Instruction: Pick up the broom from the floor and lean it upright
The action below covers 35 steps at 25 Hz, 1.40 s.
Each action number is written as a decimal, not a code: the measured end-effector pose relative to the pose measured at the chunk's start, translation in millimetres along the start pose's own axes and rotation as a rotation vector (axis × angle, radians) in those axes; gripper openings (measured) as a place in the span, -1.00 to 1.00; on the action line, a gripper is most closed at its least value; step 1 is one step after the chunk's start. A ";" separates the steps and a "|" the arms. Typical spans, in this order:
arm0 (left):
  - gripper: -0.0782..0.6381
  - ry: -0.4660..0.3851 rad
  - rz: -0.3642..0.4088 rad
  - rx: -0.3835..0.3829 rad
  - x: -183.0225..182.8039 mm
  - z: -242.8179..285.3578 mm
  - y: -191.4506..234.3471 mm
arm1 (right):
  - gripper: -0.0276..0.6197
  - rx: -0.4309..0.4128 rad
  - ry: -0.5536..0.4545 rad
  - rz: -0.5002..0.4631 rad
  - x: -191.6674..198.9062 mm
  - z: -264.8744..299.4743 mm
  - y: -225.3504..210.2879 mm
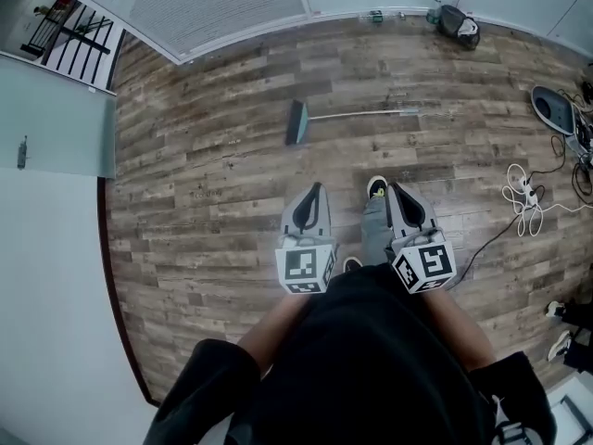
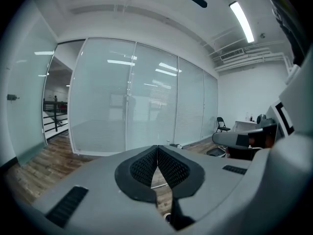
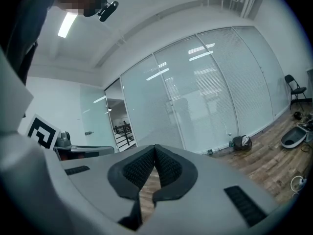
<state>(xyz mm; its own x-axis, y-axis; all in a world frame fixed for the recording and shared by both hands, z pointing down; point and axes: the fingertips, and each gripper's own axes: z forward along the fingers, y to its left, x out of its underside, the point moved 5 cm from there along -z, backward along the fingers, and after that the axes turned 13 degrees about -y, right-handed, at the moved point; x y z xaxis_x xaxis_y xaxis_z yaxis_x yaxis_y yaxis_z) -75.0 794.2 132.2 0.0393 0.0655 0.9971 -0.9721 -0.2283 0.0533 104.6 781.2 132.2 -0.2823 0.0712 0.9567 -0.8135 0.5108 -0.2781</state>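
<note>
**A:** How far along is this?

**B:** Barely begun, I'd say. Nearest, the left gripper [image 1: 316, 191] and the right gripper [image 1: 395, 189] are held out side by side above the floor. Each has its jaws pressed together with nothing between them.

**A:** So nothing is picked up?

**B:** Nothing. The broom [image 1: 352, 115] lies flat on the floor [image 1: 204, 202], farther out than both grippers and well apart from them. Its head is to the left and the handle runs right. Everything is left to do: reach it, grip it, raise it, lean it.

**A:** What do the grippers look like?

**B:** Smooth grey shells tapering to a point, and black pads [image 2: 142, 169] with a fine nubbed grid. Each has a cube with black-and-white square markers at its near end.

**A:** And the broom?

**B:** It has a thin, pale, straight handle and a flat, wedge-shaped teal head. The floor is matte wood plank in mottled brown and grey.

**A:** Beyond it?

**B:** A pale glass wall [image 1: 222, 7] with blinds runs along the far side, and is probably where the broom gets leaned. A dark bag [image 1: 459, 24] sits at its foot to the right.
</note>
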 end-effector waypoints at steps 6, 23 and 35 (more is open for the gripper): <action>-0.72 0.018 0.007 0.030 -7.0 85.2 4.4 | -0.86 0.002 0.003 0.034 0.1 72.5 -52.7; -0.72 0.123 0.028 -0.001 32.9 185.2 46.5 | -0.86 0.048 0.082 0.054 36.4 143.4 -147.5; -0.72 0.132 0.027 -0.011 14.2 304.9 49.7 | -0.86 0.041 0.119 0.106 24.3 229.1 -224.5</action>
<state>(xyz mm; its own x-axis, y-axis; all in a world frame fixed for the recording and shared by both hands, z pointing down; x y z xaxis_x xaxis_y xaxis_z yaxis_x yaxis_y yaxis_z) -52.3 487.7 165.6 -0.0167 0.1870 0.9822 -0.9748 -0.2215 0.0256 163.9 472.0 198.1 -0.3079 0.2251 0.9244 -0.8031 0.4594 -0.3794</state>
